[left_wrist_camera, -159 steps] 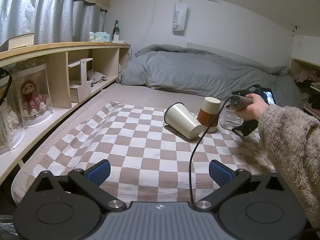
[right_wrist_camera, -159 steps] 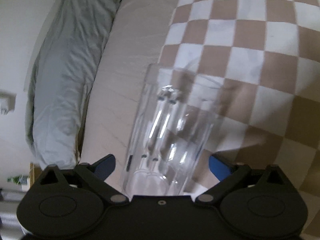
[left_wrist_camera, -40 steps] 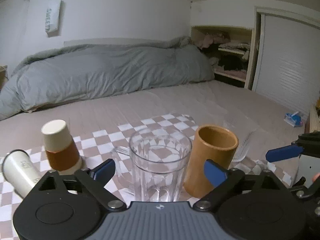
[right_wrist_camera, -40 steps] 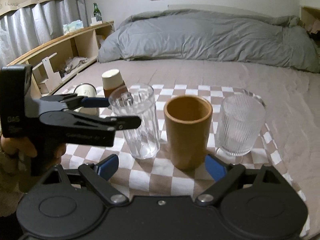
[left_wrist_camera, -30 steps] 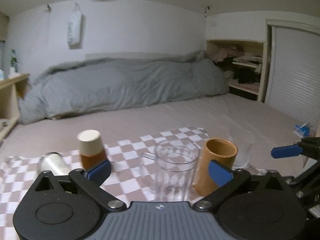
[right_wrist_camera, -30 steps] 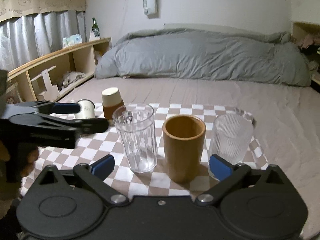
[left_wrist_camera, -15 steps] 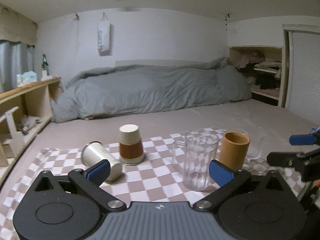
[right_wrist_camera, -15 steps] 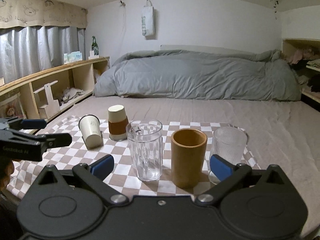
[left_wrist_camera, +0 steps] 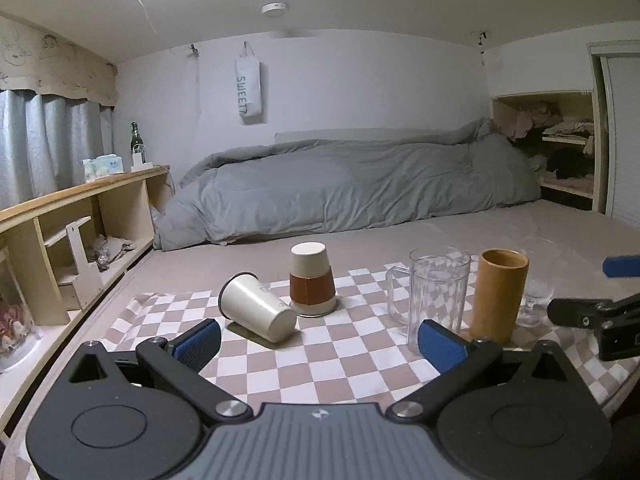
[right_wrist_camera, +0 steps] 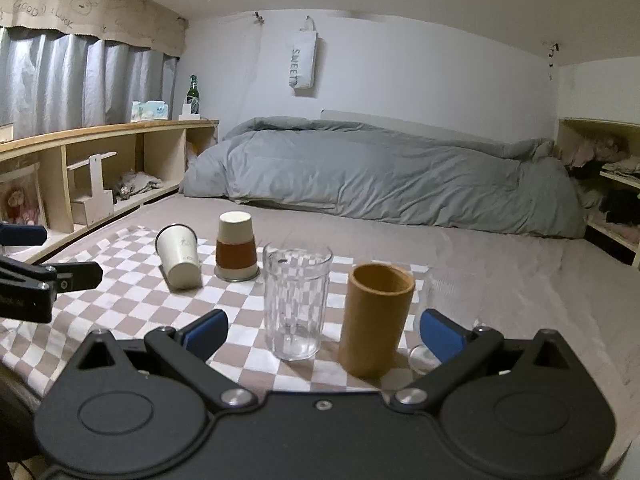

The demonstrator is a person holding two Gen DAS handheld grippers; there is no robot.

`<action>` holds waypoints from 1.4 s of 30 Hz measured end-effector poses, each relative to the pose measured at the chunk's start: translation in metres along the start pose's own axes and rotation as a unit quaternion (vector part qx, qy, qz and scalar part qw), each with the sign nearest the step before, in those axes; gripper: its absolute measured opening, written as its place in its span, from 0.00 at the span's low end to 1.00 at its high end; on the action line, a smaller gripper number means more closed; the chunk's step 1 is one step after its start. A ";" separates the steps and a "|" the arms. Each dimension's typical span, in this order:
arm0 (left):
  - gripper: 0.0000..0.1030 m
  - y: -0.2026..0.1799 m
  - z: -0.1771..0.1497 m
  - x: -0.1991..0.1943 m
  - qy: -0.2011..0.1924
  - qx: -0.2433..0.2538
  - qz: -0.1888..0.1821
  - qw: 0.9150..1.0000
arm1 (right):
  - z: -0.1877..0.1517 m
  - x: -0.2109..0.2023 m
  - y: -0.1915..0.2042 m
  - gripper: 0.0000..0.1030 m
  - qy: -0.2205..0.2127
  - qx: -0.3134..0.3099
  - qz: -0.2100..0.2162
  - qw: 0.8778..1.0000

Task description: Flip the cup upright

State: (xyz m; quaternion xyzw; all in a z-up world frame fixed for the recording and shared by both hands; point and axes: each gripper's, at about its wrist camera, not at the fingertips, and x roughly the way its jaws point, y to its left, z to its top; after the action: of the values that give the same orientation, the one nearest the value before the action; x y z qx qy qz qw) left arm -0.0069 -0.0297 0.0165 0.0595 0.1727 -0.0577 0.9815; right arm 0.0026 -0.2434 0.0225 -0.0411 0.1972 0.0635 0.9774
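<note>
We held both sets of jaws released and empty, the left gripper (left_wrist_camera: 318, 344) and right gripper (right_wrist_camera: 322, 330) drawn back from the checkered cloth (left_wrist_camera: 340, 364) on the bed, likely to survey. Ahead, the white cup (left_wrist_camera: 256, 308) lay tipped beside the inverted brown-sleeved cup (left_wrist_camera: 311, 280), awaiting righting.
</note>
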 end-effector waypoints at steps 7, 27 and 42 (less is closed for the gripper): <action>1.00 0.001 -0.010 0.000 0.009 -0.014 0.008 1.000 | -0.008 0.001 0.001 1.00 0.011 0.030 -0.006 0.999; 1.00 0.000 -0.017 -0.002 0.022 -0.014 0.007 1.000 | -0.013 0.002 0.008 1.00 0.008 0.027 -0.014 0.999; 1.00 0.006 -0.016 -0.003 0.025 -0.023 0.012 0.999 | -0.012 0.003 0.014 1.00 0.005 0.023 -0.009 1.000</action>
State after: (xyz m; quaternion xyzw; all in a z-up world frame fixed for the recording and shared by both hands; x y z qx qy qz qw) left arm -0.0139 -0.0214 0.0034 0.0401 0.1982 -0.0400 0.9785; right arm -0.0011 -0.2307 0.0100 -0.0209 0.2028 0.0496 0.9777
